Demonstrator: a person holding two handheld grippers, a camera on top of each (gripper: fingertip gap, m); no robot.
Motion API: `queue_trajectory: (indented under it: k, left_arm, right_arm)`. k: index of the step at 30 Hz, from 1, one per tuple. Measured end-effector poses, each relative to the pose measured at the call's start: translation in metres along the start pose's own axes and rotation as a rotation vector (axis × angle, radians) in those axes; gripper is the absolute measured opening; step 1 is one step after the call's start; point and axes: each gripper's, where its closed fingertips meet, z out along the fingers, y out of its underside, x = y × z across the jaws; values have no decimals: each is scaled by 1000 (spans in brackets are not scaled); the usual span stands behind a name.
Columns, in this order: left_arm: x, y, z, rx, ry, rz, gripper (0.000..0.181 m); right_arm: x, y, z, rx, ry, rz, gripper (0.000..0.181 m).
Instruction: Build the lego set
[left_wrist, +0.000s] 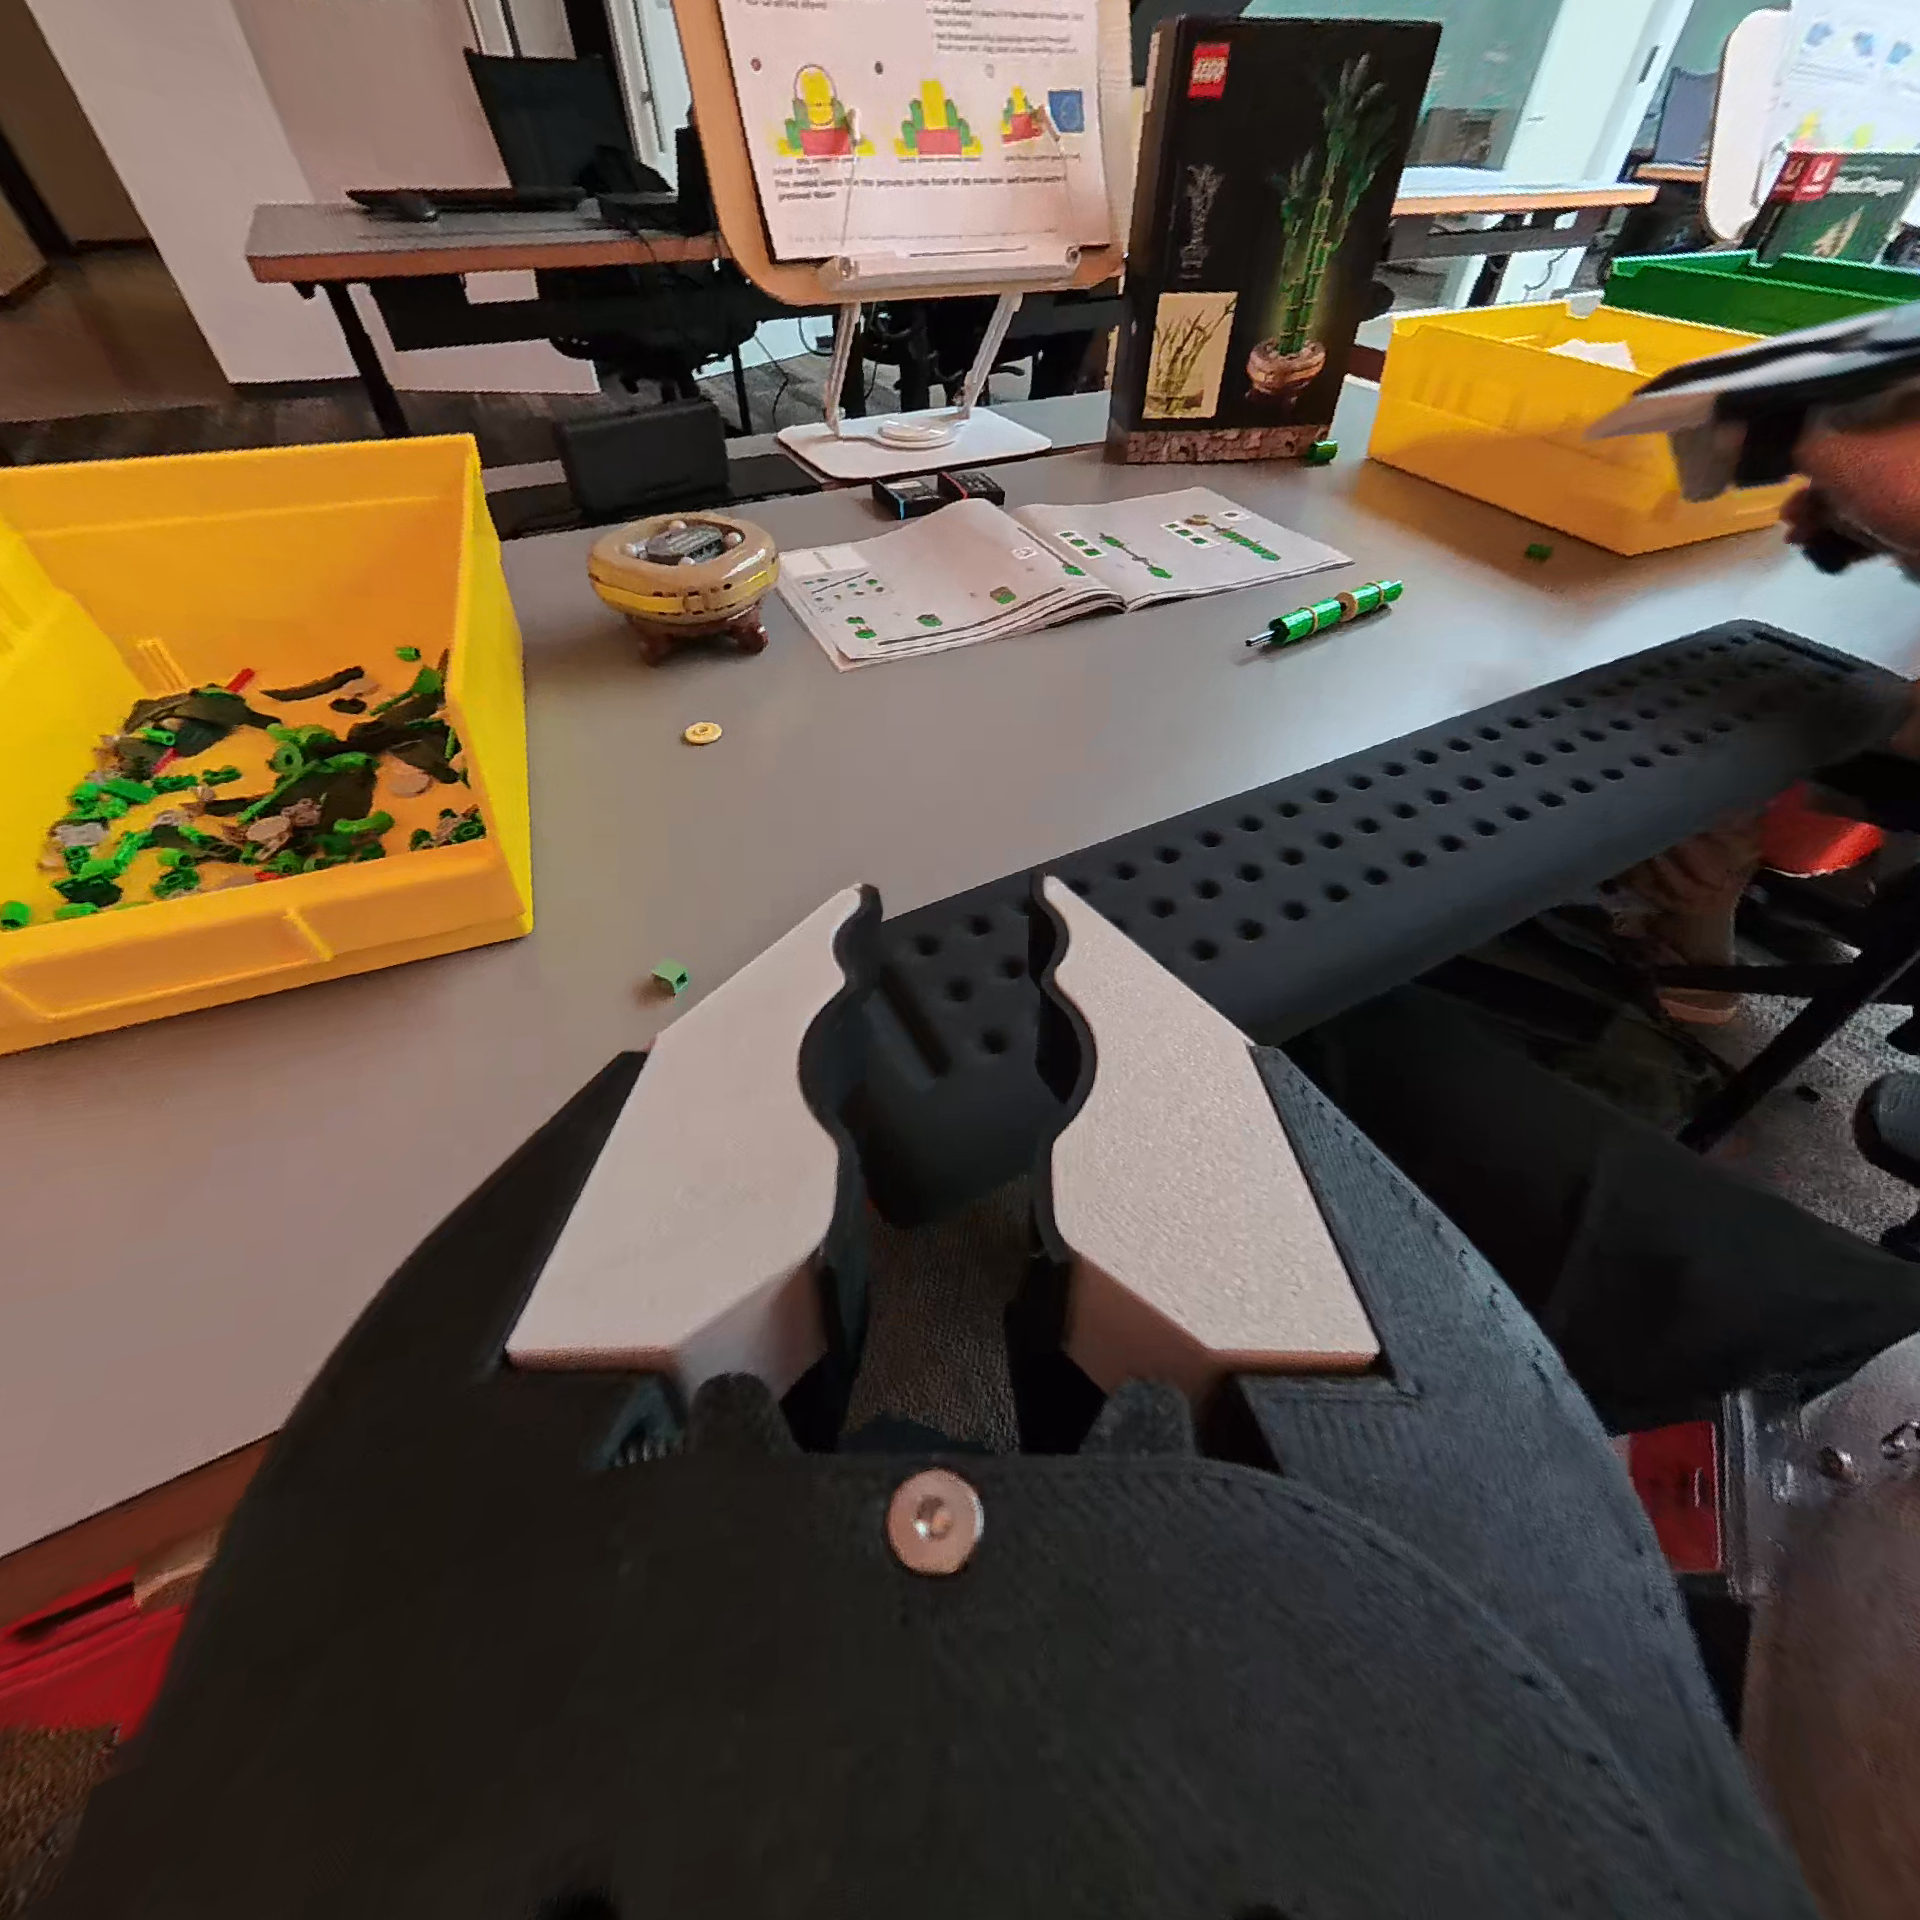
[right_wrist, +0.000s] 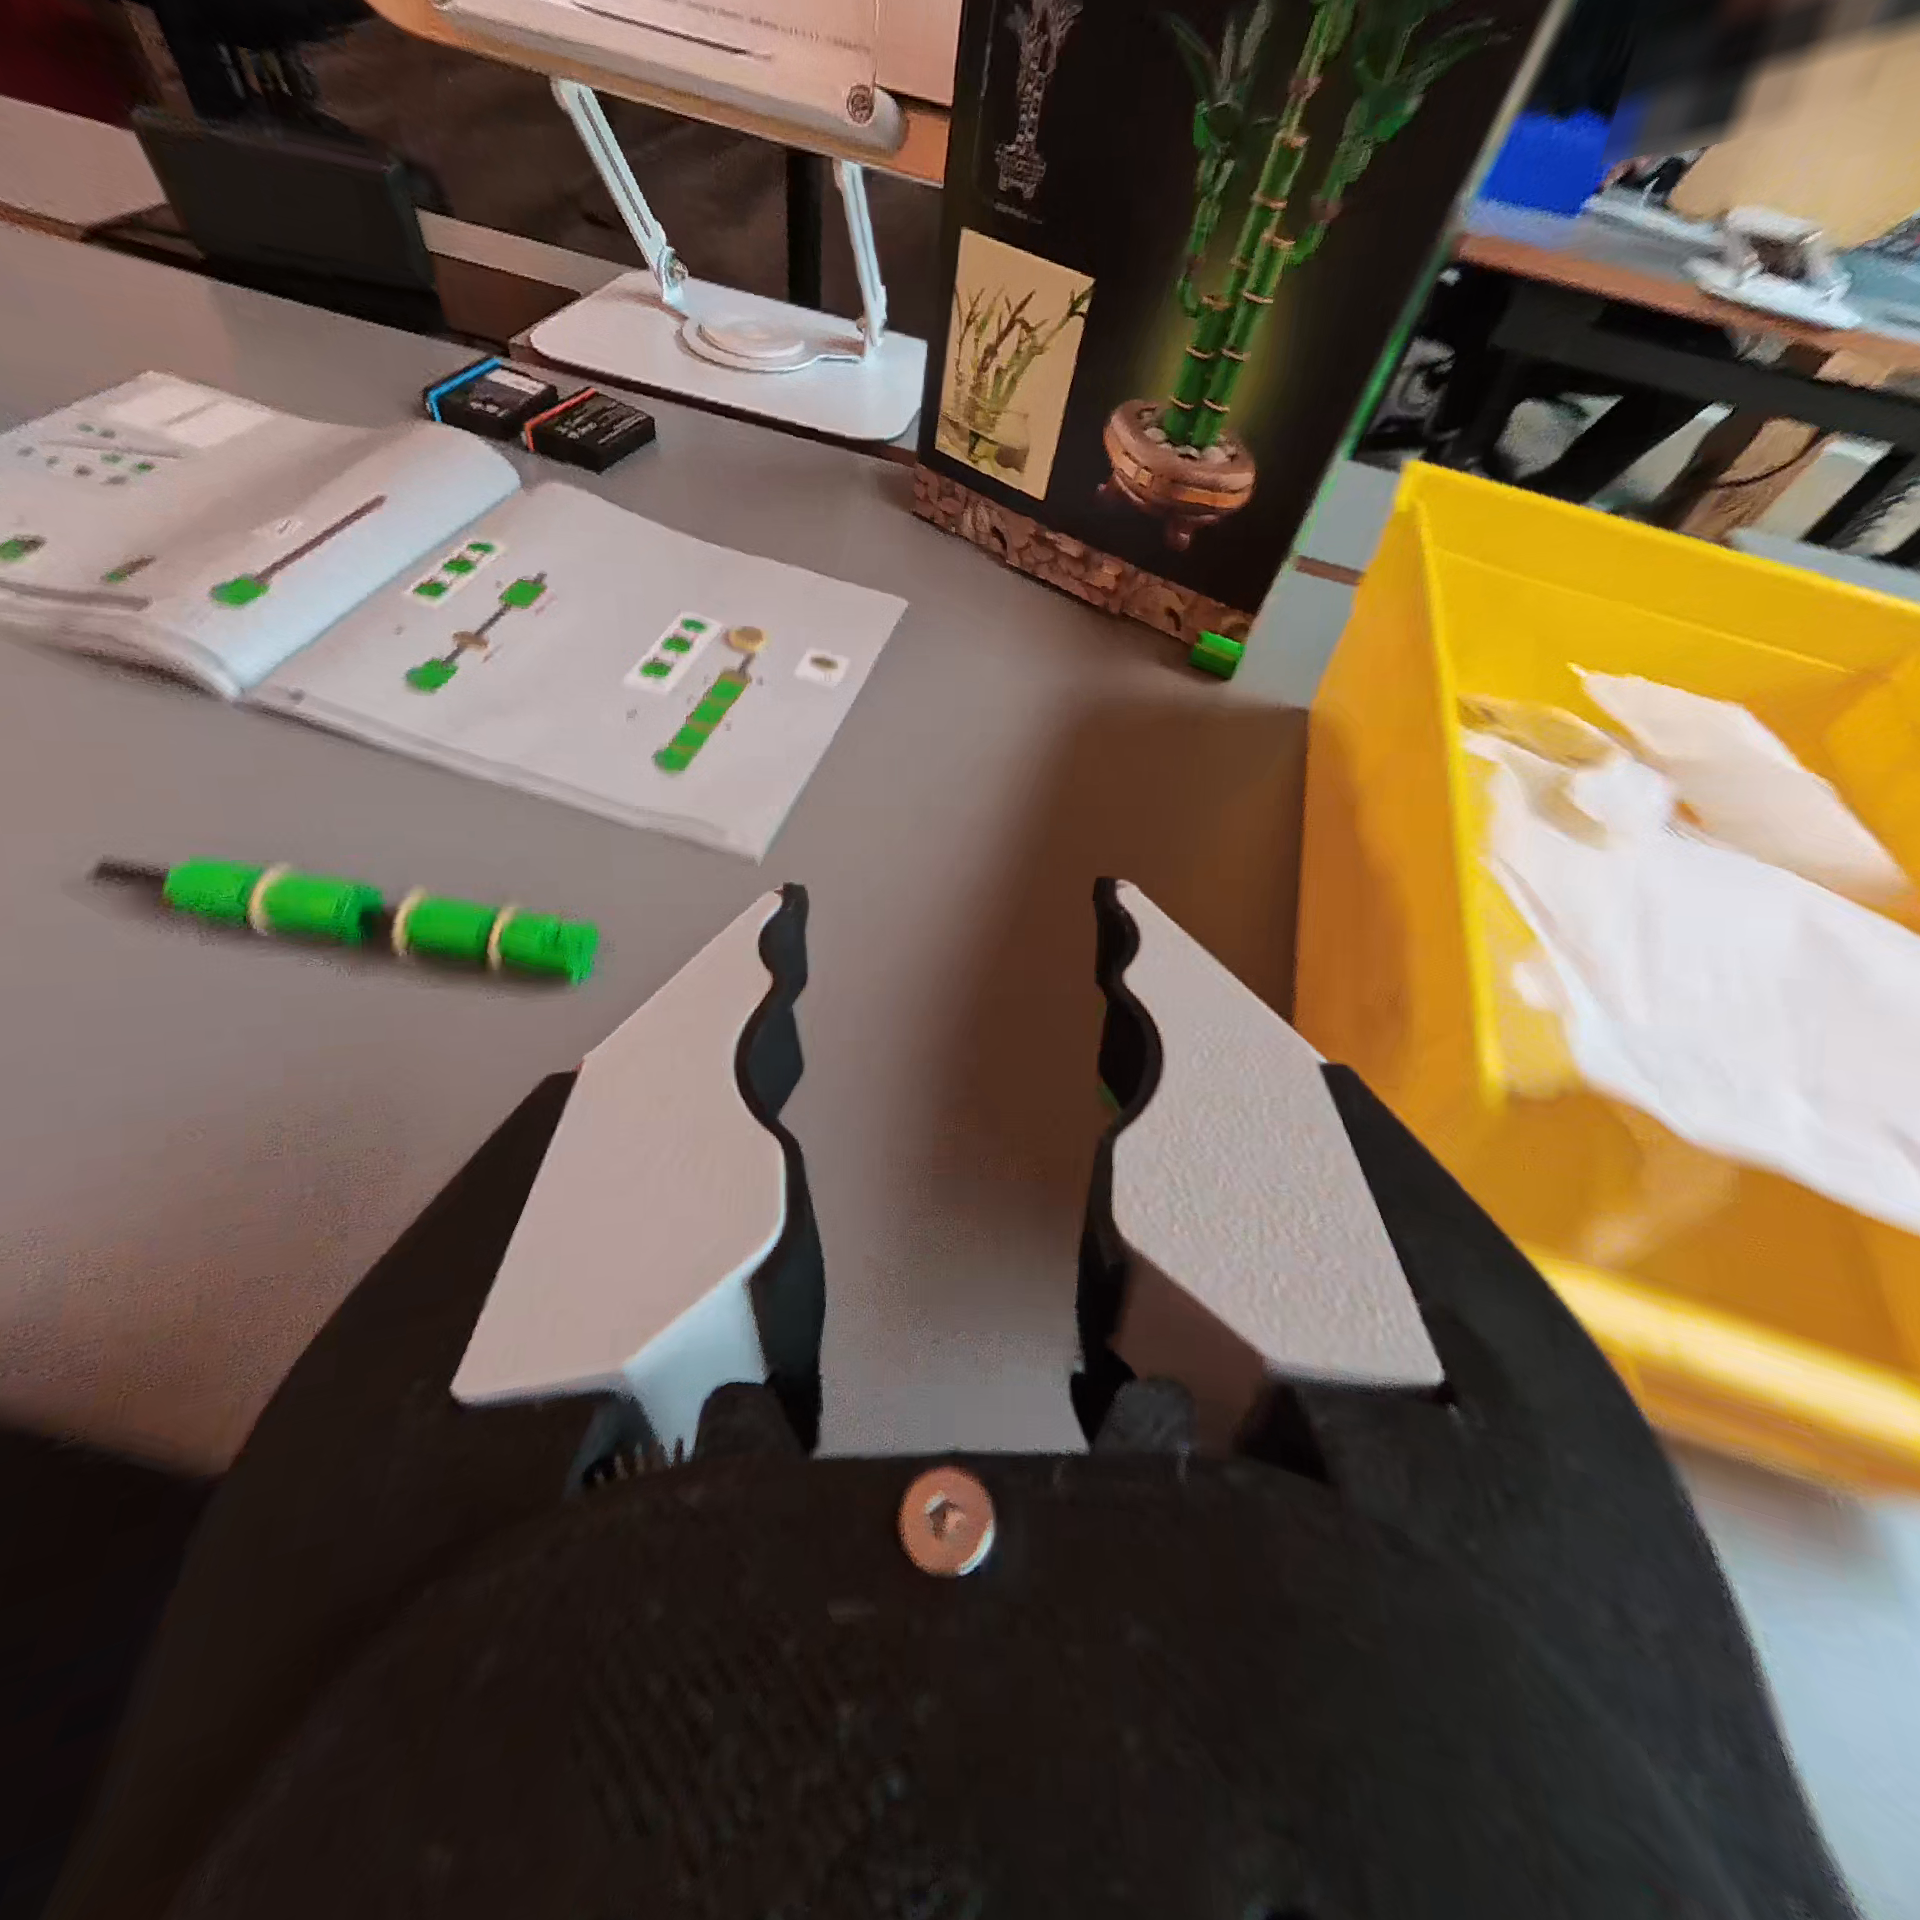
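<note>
Left wrist view is showing a yellow bin (left_wrist: 488, 665) of loose green pieces sitting at the bench's (left_wrist: 935, 758) left, the brown pot (left_wrist: 683, 580) and open booklet (left_wrist: 1049, 566) lying mid-bench, and the green bamboo stalk (left_wrist: 1330, 613) resting just right of them. Left gripper (left_wrist: 951, 920) jaws are standing slightly apart around a black perforated bar (left_wrist: 1403, 821), possibly touching it. Right gripper (right_wrist: 951, 914) jaws are hanging spread, holding nothing, beside another yellow bin (right_wrist: 1382, 831).

The table (left_wrist: 935, 790) is smooth, matt grey. Glossy yellow plastic forms the left bin (left_wrist: 488, 665) and the right bin (right_wrist: 1382, 831), which holds crumpled white paper (right_wrist: 1714, 966). Both grippers have grainy matt grey fingers (right_wrist: 665, 1174) on rough, layered black plastic bodies with a shiny metal screw (right_wrist: 945, 1524).
</note>
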Motion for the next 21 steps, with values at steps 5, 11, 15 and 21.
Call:
queue_trajectory:
  k: [5,11,15,21]
  left_arm:
    - [-4,-4,4,-3,-48,-13,26]
    - [-4,-2,4,-16,-89,-34,25]
    - [-4,-6,9,-9,-77,-39,26]
    - [3,-8,20,-25,-53,-26,26]
  right_arm:
    - [46,-7,145,-193,52,45,55]
    - [88,8,217,-280,159,125,62]
    - [98,19,234,-295,190,147,63]
    - [104,22,250,-340,210,161,55]
